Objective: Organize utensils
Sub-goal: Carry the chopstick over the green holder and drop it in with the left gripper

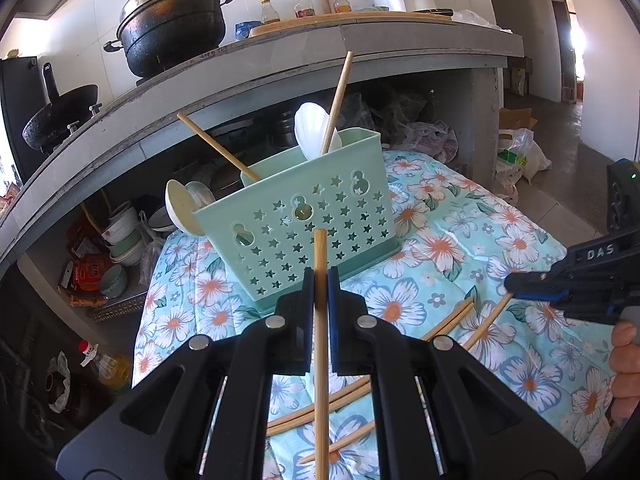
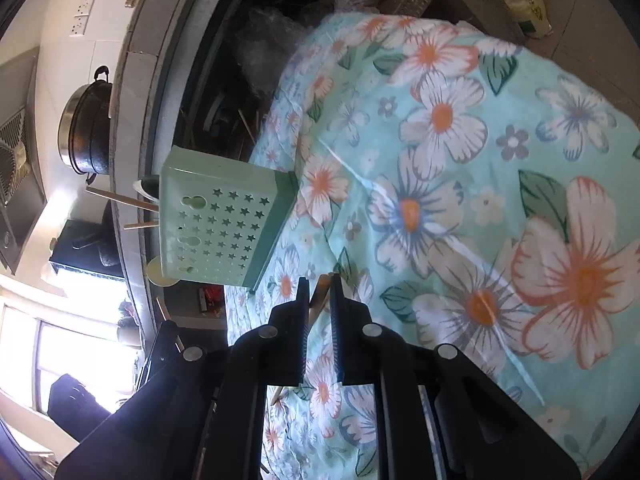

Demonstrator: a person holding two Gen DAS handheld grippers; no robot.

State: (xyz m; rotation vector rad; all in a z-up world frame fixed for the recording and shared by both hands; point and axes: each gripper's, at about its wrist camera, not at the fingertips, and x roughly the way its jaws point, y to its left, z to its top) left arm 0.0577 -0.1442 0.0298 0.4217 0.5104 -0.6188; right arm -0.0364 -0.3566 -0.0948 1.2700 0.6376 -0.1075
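Two grippers each clamp a chopstick: the left gripper (image 1: 321,280) is nearly shut on one chopstick (image 1: 320,320) standing upright, just near of the green caddy (image 1: 304,216); the right gripper (image 2: 320,292) pinches another (image 2: 320,296) by its tip. That shallow tip grip could slip or swing. Loose chopsticks (image 1: 452,320) lie on the cloth (image 1: 480,240) to the right, easily snagged.

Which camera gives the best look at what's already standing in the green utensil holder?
The left wrist view. It looks at the holder upright, with two chopsticks and white spoons rising from its top. The right wrist view shows it rolled sideways, with only chopstick ends poking out.
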